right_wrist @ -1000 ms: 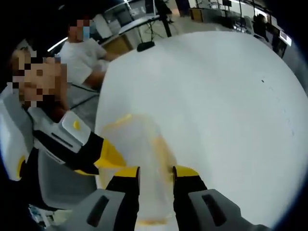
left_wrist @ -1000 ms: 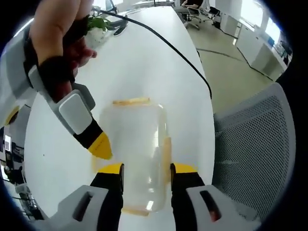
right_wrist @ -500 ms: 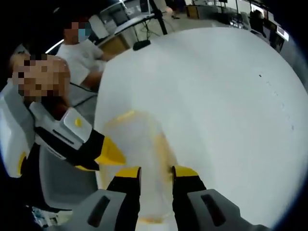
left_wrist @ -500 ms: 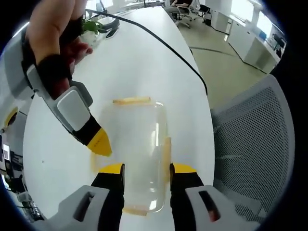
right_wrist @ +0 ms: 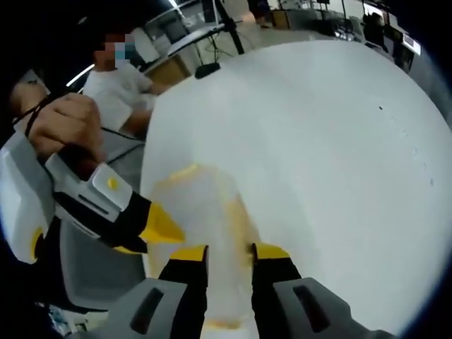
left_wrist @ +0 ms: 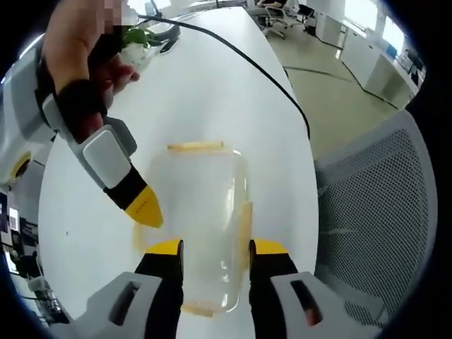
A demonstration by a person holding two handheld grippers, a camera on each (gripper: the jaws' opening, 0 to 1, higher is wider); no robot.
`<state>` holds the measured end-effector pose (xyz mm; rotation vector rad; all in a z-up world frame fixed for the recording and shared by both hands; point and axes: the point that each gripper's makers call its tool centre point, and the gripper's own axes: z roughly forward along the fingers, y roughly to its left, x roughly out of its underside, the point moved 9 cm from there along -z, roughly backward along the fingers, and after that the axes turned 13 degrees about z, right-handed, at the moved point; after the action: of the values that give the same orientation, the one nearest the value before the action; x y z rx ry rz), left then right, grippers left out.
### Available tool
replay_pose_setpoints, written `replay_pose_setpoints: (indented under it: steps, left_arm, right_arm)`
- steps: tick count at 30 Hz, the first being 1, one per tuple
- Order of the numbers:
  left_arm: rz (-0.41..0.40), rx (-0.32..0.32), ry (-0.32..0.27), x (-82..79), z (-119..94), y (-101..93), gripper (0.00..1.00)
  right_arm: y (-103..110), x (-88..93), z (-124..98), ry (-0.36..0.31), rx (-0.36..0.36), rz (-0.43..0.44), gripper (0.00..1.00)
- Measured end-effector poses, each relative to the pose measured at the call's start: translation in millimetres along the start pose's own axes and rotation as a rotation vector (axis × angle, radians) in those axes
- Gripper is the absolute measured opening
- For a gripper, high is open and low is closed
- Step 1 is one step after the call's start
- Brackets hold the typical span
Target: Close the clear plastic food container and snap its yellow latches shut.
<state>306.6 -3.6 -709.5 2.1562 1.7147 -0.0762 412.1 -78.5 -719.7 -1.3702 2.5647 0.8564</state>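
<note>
Now the clear plastic food container (left_wrist: 201, 226) with yellow latches sits lidded (I think); both grippers hover open beside it, left gripper (left_wrist: 210, 248) and right gripper (right_wrist: 222, 252); next, press a latch.

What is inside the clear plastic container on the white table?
The clear container looks empty: the white table shows through its walls. The left gripper's fingers cover its near end, so that part stays unknown.

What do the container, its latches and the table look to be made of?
Container: clear, glossy plastic, since the table shows through it and highlights glint on it. Latches: opaque yellow plastic, apparently matte. Table: smooth white top, likely laminate; the material itself cannot be told.
</note>
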Motion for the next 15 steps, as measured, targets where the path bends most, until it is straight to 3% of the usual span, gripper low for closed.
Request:
replay_pose_setpoints:
  steps: [7,15]
  left_arm:
    - [-0.004,0.006,-0.014,1.3,0.2,1.4,0.33]
    - [0.0,0.001,-0.01,1.5,0.5,1.4,0.32]
  right_arm:
    - [-5.2,-3.2,0.1,0.024,-0.033,0.053,0.18]
    - [-2.2,-9.2,2.5,0.092,-0.027,0.028,0.18]
